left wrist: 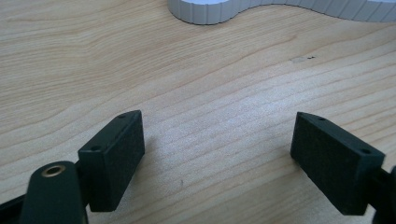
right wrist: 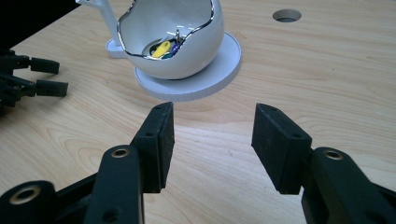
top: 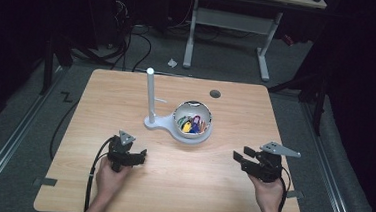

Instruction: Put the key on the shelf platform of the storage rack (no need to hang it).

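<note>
white bowl (top: 193, 122) sits mid-table on a white round base (right wrist: 219, 70), tilted toward the person, with small colourful pieces (top: 193, 124) inside, yellow and blue among them. a white upright post (top: 150, 96) rises just beside it on the same base. left gripper (top: 141, 157) is near the front-left of the wooden table (top: 220, 188), jaws spread wide, nothing between them, just bare wood. right gripper (top: 238, 156) is at front-right, jaws parted and empty, aimed at the bowl, well apart from it.
</note>
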A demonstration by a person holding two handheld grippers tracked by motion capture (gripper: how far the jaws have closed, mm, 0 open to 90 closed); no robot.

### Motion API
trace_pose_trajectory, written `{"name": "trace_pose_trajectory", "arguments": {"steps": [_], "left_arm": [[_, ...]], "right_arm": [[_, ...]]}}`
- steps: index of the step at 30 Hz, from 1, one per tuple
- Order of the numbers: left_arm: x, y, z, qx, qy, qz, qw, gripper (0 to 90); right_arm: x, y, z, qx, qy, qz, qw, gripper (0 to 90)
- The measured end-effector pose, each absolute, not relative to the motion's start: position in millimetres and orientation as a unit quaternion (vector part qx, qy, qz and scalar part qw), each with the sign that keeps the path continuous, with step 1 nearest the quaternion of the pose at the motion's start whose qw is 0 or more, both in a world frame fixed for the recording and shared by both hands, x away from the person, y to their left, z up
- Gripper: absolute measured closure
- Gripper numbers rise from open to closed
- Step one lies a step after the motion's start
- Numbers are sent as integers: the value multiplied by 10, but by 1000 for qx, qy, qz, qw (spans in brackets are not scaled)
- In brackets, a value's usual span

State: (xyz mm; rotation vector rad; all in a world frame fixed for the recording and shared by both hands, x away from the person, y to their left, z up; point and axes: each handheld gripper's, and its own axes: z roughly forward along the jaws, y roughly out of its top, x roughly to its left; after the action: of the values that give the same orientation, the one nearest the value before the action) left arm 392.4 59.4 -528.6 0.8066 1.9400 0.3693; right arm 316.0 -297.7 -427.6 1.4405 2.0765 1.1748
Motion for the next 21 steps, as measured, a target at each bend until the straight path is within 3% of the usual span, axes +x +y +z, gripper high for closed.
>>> {"name": "trace_pose_trajectory", "arguments": {"steps": [21], "left_arm": [[3925,593,-5286,331,796,152,483,178]], "right_arm": [[3146,-2920,-4508,518,734,409,161,492]]}}
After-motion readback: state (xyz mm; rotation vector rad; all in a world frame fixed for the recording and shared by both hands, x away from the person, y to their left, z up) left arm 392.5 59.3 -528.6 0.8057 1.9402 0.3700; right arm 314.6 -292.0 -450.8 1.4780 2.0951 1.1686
